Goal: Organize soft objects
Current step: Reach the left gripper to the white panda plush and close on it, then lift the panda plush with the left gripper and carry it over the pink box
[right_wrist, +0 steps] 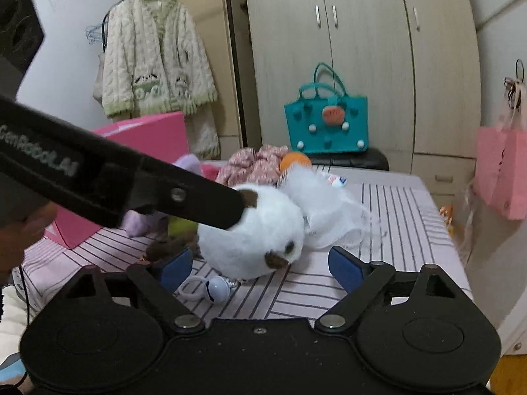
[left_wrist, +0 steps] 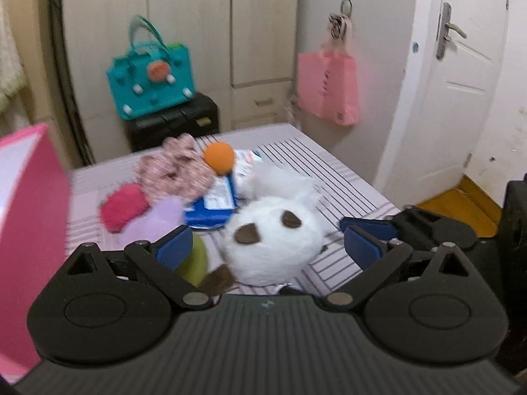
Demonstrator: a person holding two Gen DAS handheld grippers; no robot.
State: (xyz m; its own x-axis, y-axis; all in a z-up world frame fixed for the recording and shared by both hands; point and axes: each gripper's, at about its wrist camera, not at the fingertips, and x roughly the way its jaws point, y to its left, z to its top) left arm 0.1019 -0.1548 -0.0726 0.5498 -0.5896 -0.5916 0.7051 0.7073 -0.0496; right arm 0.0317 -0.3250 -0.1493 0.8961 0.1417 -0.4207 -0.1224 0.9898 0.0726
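So nearest to us, the left hand-held gripper (left_wrist: 266, 243) has its blue pads spread wide with nothing pinched. The white plush toy (left_wrist: 273, 243) with the brown patches sits between the fingers in that view, but the pads aren't pressing on it. From the right wrist view the left one comes in as a long black bar from the left side, its tip right up against the top of the plush. The right hand-held gripper (right_wrist: 260, 263) is spread wide too, with the plush (right_wrist: 250, 233) just beyond its pads and nothing gripped.

All of this is on a bed with a pink striped sheet (right_wrist: 395, 217). Near the front edge, just under the plush, we see a small white bell on a ring (right_wrist: 210, 288). Next to the plush on the left there's a green thing (left_wrist: 197, 260), mostly hidden.

Further back toward the middle of the bed: a white mesh bundle (right_wrist: 322, 207) touching the plush, a lilac plush (left_wrist: 154, 220), a red fuzzy piece (left_wrist: 123, 207), a blue and white packet (left_wrist: 214, 204), a pink patterned cloth (left_wrist: 174, 168) and an orange ball (left_wrist: 219, 158), all heaped together.

At the left edge of the bed stands a pink box (right_wrist: 154, 135).

Beyond the far edge, a teal handbag (left_wrist: 151, 75) sits on a black case (left_wrist: 184, 115) in front of the wardrobe (right_wrist: 362, 33), and a pink bag (left_wrist: 329, 89) hangs on the wall near the door (left_wrist: 461, 82).
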